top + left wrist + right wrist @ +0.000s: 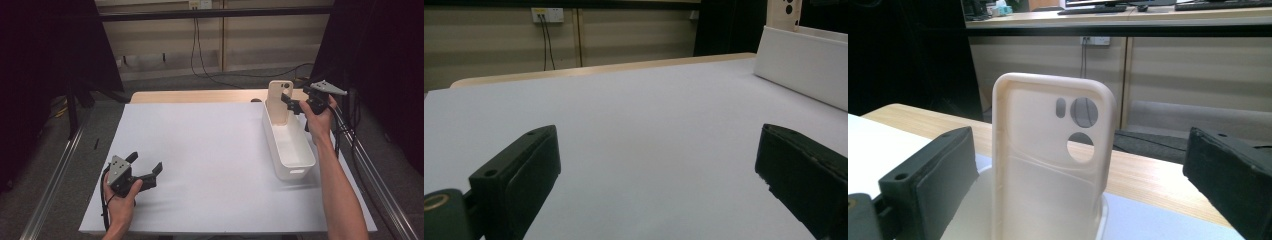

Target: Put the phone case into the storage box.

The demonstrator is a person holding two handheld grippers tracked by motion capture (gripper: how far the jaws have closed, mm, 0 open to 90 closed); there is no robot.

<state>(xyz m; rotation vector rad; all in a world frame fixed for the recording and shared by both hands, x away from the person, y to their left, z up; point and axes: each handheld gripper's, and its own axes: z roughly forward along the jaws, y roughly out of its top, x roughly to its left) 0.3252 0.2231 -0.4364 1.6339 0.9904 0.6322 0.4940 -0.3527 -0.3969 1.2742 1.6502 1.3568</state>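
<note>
Dim room all round, black curtains up both sides of the high view and a beige panelled wall along the top with a couple of cables (pixel 196 50) hanging down it. Middle of the frame is the surface (pixel 210 145), covered by a big white sheet, with a strip of bare wood showing at its far edge.

Right of centre there's a long white bin (pixel 290 145) lying lengthwise up the frame. Standing upright at its far end is a cream phone case (pixel 279 100) — its open inner side faces the right gripper view, camera cutouts near the top (its bottom end is hidden, so can't say exactly what it rests on).

Right tongs (pixel 294 105) are up in the upper right, held in the person's right hand (pixel 320 120), jaws spread wide. In the right gripper view the case stands between the two black jaws with clear gaps on both sides, so they aren't touching it.

Left tongs (pixel 147 172) sit low at the lower left, in the left hand (pixel 120 200), jaws wide apart too, nothing between them — just white sheet, well apart from the bin.
</note>
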